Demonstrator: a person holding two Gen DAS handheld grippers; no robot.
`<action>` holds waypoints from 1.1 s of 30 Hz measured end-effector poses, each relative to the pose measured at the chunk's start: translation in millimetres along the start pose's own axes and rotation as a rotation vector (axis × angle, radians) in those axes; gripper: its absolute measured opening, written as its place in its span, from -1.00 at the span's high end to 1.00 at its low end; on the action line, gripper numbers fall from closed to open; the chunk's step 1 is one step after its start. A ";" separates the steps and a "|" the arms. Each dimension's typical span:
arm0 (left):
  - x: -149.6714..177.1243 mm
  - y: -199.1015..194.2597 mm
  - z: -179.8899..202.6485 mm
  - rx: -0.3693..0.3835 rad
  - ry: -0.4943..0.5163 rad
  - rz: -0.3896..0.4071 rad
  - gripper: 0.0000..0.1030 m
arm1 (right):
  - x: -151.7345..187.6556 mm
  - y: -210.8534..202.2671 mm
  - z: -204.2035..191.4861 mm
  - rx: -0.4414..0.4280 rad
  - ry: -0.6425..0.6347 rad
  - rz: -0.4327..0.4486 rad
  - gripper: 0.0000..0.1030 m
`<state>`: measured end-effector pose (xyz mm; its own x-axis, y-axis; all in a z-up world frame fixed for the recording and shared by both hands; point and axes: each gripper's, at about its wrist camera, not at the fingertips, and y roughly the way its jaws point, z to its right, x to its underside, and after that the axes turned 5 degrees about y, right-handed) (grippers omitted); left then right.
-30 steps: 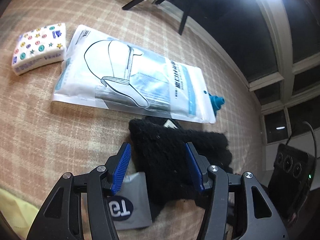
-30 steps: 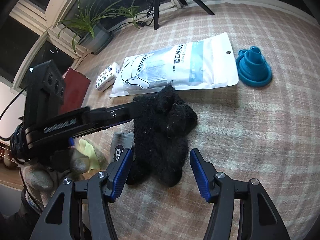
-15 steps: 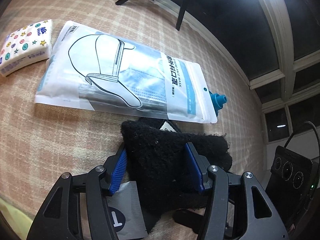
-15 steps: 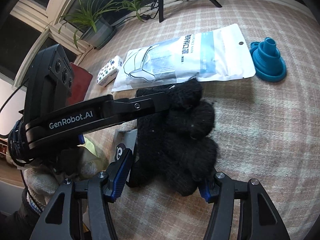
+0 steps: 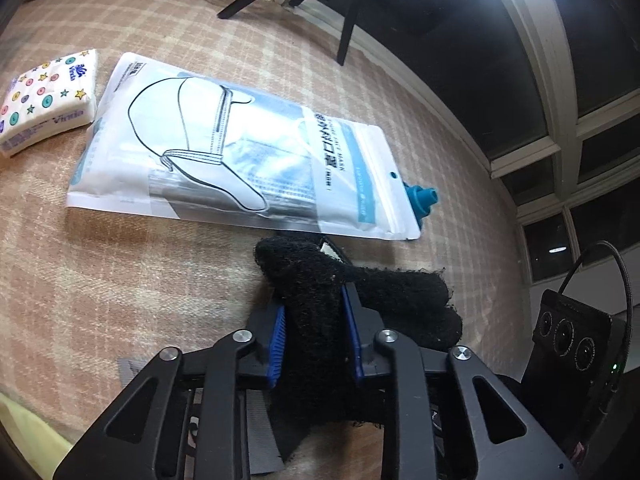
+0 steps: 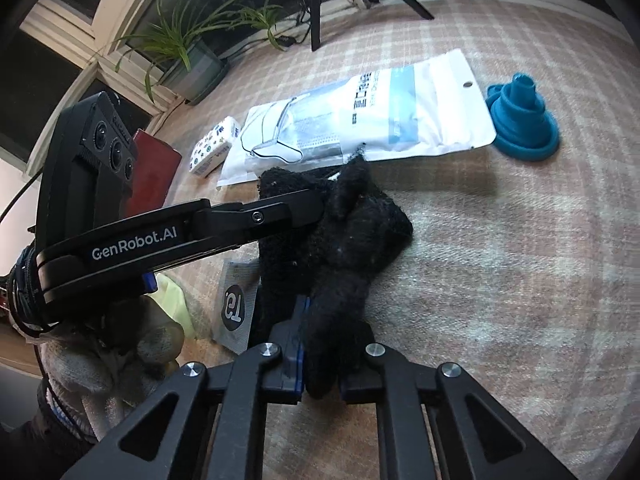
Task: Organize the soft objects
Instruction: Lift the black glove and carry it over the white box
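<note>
Between the blue pads of the left hand-held gripper [image 5: 314,326] sits a black fuzzy glove [image 5: 360,300], and the jaws are closing on it, the pads already pressing into the wool from both sides. The right hand-held gripper [image 6: 320,364] is clenched on another part of the same glove, a thin bunch of wool squeezed tight between its jaws. The glove lies on a counter covered with a checked cloth [image 6: 500,280], and its middle part is lifted and wrinkled between the two grips.

Just beyond the glove, ahead of both hand-held grippers, lies a flat white bag of face masks [image 5: 240,152]; the far edge of the glove is touching or almost touching it. Further to the left of the left hand-held gripper there is a small tissue pack [image 5: 46,100] with coloured stars and dots, just beside the bag. A blue folding funnel [image 6: 522,120] stands at the other end of the bag, ahead and to the right of the right hand-held gripper. Under the near side of the glove a grey packet [image 6: 236,308] with a round dark logo shows partly. A gloved hand [image 6: 104,356] holds the handle of the left hand-held gripper.
</note>
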<state>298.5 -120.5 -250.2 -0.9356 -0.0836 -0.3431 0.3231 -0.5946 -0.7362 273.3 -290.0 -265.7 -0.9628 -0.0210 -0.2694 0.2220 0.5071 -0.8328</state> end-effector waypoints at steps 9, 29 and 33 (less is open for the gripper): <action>3.0 -18.3 28.5 0.057 0.057 0.048 0.71 | 9.0 -29.4 -12.7 0.048 -0.063 0.075 0.83; -7.2 -126.8 46.4 0.138 0.098 0.273 0.72 | 12.6 -107.1 -77.9 0.016 -0.219 0.219 0.84; -4.1 -167.7 27.5 0.112 0.085 0.345 0.72 | 9.3 -109.2 -113.7 -0.008 -0.285 0.227 0.84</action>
<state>244.2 -42.4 -109.3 -0.7579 -0.2305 -0.6103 0.5951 -0.6275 -0.5021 222.5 -247.6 -122.3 -0.8075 -0.1457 -0.5716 0.4227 0.5330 -0.7330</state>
